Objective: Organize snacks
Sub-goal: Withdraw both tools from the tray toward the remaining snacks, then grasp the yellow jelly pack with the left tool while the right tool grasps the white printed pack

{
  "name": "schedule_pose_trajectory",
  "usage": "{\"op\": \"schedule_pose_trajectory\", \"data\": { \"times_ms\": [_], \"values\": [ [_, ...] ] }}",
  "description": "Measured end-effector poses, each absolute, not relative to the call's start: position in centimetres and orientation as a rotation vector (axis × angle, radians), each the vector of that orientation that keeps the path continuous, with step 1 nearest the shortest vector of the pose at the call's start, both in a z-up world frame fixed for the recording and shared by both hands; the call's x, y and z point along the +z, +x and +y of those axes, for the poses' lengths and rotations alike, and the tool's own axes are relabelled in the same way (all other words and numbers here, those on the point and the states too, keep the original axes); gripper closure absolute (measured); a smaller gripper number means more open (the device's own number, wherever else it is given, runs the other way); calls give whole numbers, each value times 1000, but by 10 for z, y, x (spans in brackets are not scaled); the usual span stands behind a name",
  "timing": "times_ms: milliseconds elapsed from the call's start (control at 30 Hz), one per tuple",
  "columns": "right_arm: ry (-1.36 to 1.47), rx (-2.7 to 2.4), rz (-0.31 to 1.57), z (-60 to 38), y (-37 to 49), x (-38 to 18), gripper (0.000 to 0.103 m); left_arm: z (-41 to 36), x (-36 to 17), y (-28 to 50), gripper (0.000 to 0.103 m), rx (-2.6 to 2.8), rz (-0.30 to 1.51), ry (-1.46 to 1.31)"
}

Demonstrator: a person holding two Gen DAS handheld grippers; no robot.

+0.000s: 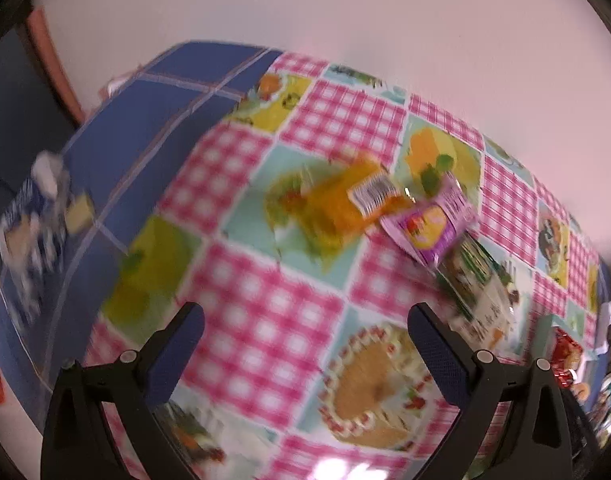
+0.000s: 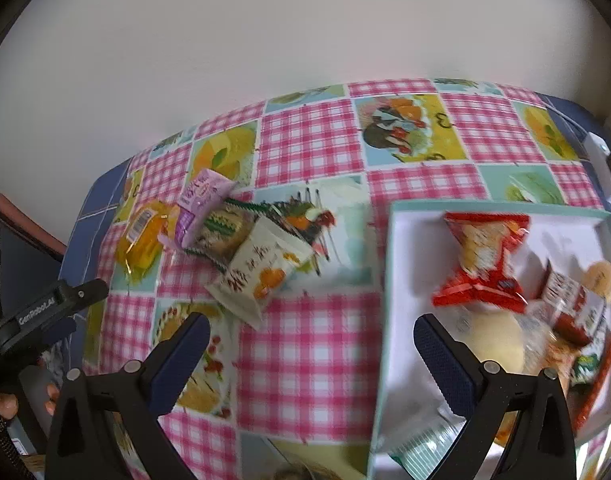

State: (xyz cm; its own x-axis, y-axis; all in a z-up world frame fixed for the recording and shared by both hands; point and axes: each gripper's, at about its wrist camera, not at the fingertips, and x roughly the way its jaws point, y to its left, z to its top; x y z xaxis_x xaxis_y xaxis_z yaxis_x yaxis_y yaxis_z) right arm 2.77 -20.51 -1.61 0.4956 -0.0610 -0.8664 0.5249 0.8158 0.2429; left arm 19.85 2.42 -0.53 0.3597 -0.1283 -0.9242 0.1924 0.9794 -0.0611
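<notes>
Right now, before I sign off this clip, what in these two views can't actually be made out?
- Left wrist view: motion blur smears the print on the orange packet and purple packet; unreadable.
- Left wrist view: blue-and-white package is blurred at the left rim; contents unclear.
- Right wrist view: the box runs off the right and bottom edges, and the right gripper finger covers some snacks.

Black tool point(image 2: 307, 334) arms, navy textured pads point(image 2: 445, 356) — silver screws
</notes>
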Motion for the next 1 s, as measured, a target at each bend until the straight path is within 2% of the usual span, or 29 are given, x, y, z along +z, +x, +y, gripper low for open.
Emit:
{"op": "schedule_pose_trajectory", "data": {
  "times_ms": [233, 833, 933, 1000],
  "values": [
    [547, -386, 1070, -205, 68, -36, 0, 20, -3, 235, 2, -289, 1164, 86],
    [470, -434, 1206, -198, 139, -89, 0, -31, -45, 290, 2, -344, 1224, 249],
    [431, -435, 1207, -195, 144, -92, 0, -41, -48, 293, 6, -344, 1208, 284],
    [416, -429, 1208, -195, 146, -93, 0, -44, -53, 295, 21, -358, 1218, 279]
  ]
}}
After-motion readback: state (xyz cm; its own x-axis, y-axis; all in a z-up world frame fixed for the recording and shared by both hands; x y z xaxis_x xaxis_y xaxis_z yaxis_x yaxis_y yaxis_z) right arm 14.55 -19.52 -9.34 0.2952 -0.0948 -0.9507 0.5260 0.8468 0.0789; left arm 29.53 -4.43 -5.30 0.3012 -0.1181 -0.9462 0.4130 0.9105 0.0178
